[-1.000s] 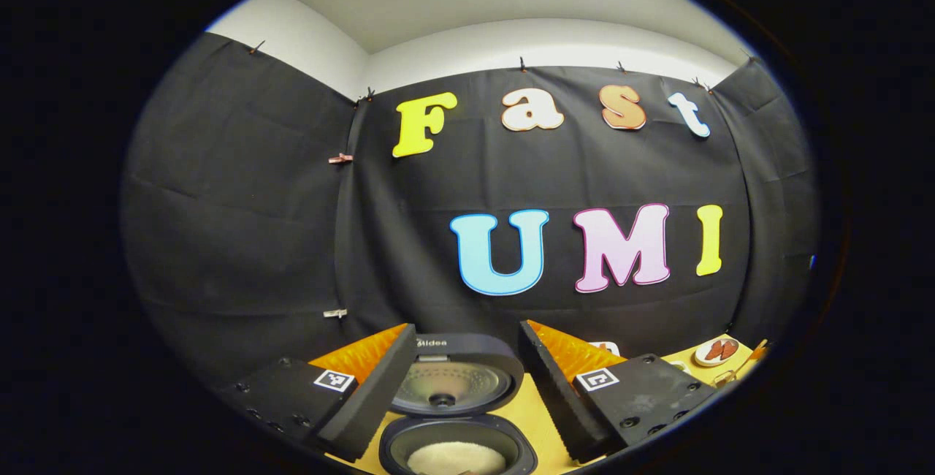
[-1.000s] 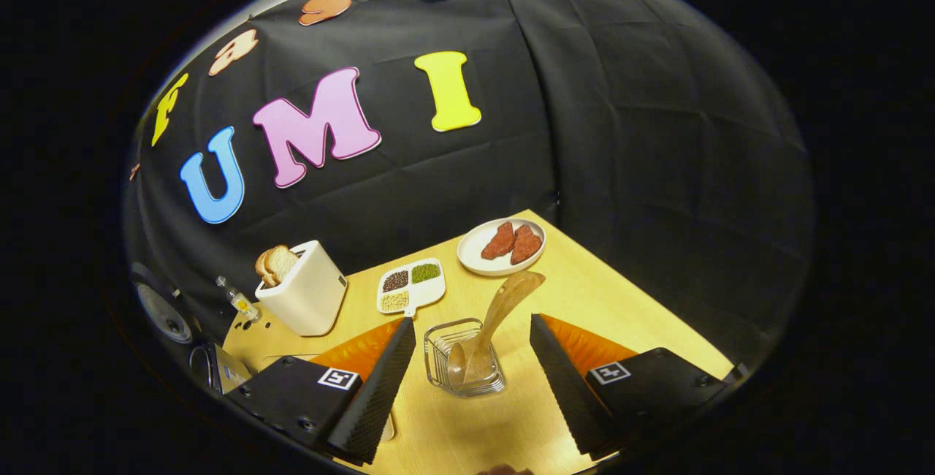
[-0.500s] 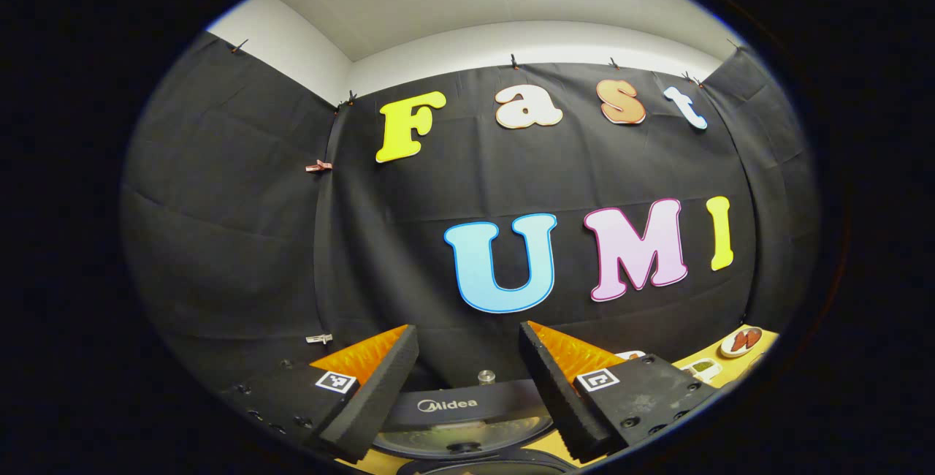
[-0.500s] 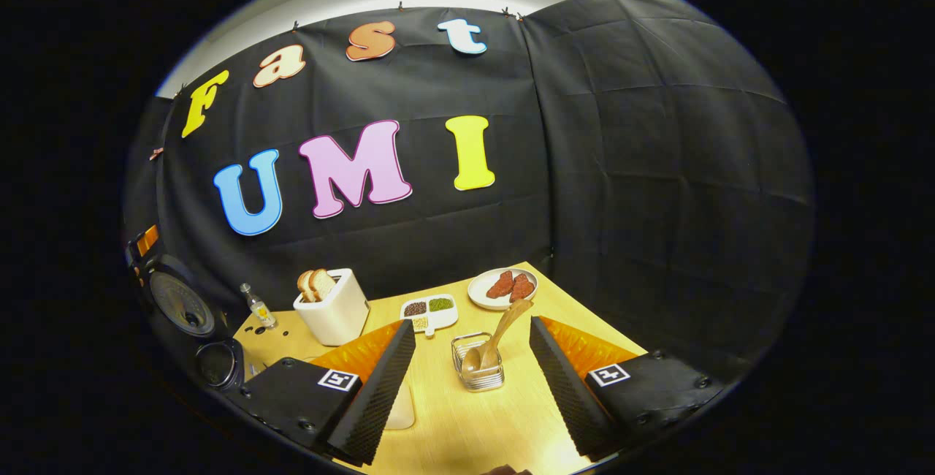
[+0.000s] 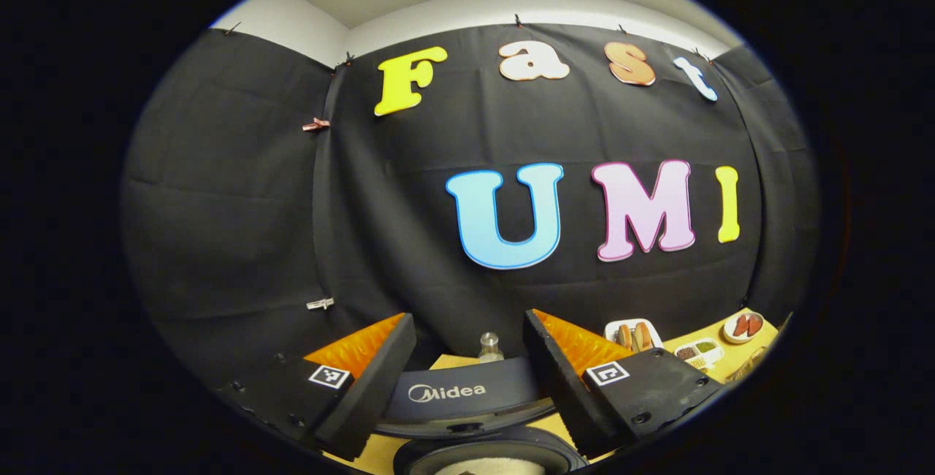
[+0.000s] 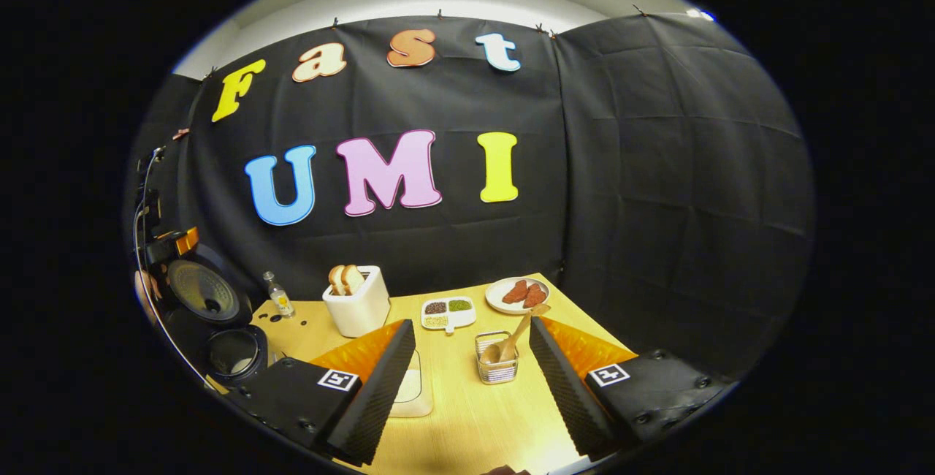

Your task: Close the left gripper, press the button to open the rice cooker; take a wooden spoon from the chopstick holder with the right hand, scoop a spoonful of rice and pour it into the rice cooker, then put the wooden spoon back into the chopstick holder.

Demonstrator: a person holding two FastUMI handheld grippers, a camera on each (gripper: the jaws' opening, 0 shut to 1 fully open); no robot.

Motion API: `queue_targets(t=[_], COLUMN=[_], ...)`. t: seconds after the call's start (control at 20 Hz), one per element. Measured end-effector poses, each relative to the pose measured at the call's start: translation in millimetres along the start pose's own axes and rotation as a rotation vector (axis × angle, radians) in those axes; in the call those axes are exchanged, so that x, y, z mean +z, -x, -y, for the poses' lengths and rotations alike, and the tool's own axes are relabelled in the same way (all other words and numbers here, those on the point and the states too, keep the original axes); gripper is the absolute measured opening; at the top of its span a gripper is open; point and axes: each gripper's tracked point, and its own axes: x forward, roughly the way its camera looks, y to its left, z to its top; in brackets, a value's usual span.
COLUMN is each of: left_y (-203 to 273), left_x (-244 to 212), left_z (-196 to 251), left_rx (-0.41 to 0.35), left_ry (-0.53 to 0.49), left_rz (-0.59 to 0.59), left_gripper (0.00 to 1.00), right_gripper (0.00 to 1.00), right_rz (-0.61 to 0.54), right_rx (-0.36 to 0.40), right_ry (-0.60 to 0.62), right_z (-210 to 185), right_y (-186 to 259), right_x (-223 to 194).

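Observation:
The dark rice cooker stands open: its raised lid (image 5: pixel 453 393) sits just beyond my left gripper (image 5: pixel 467 318), with the pot rim (image 5: pixel 489 453) and some white rice below. The left gripper is open and holds nothing. In the right gripper view the cooker lid (image 6: pixel 203 292) and pot (image 6: pixel 234 351) are at the far left. The wire chopstick holder (image 6: pixel 497 369) stands on the table with the wooden spoon (image 6: pixel 517 330) leaning in it, a short way beyond my right gripper (image 6: pixel 471 323). The right gripper is open and holds nothing.
On the wooden table (image 6: pixel 467 416) are a white toaster (image 6: pixel 358 301) with bread, a small bottle (image 6: pixel 277 295), a sectioned dish of beans (image 6: pixel 448 309), a plate of meat (image 6: pixel 520 294) and a pale shallow dish (image 6: pixel 410 391) partly behind my right gripper's left finger. Black cloth walls close the back and right.
My right gripper has drawn back and levelled; the holder with the spoon now looks smaller and farther. The left gripper view tilted up off the pot, then swung right, showing the toaster and dishes.

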Motion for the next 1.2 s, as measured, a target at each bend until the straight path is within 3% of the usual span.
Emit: queue_targets(t=[0.35, 0.6, 1.05, 1.2], left_y=[86.4, 131.9, 158.8, 161.4], left_x=[-58.3, -125.0, -206.4, -215.2], left_z=[23.0, 38.4, 54.7, 55.7], left_rx=[0.018, 0.055, 0.073, 0.073], left_ry=[0.153, 0.138, 0.089, 0.092], left_rz=[-0.256, -0.365, -0.391, -0.383], left_gripper=[1.00, 0.97, 0.98, 0.98], right_gripper=[0.99, 0.98, 0.98, 0.98], right_rz=[-0.050, -0.107, -0.174, -0.189], right_rx=[0.163, 0.227, 0.251, 0.256], right_ry=[0.003, -0.025, -0.076, -0.077], right_z=[-27.2, -22.1, -2.6, 0.8], right_y=[-28.2, -34.7, -35.0, -35.1], right_x=[-17.7, -35.6, -57.3, -62.0])
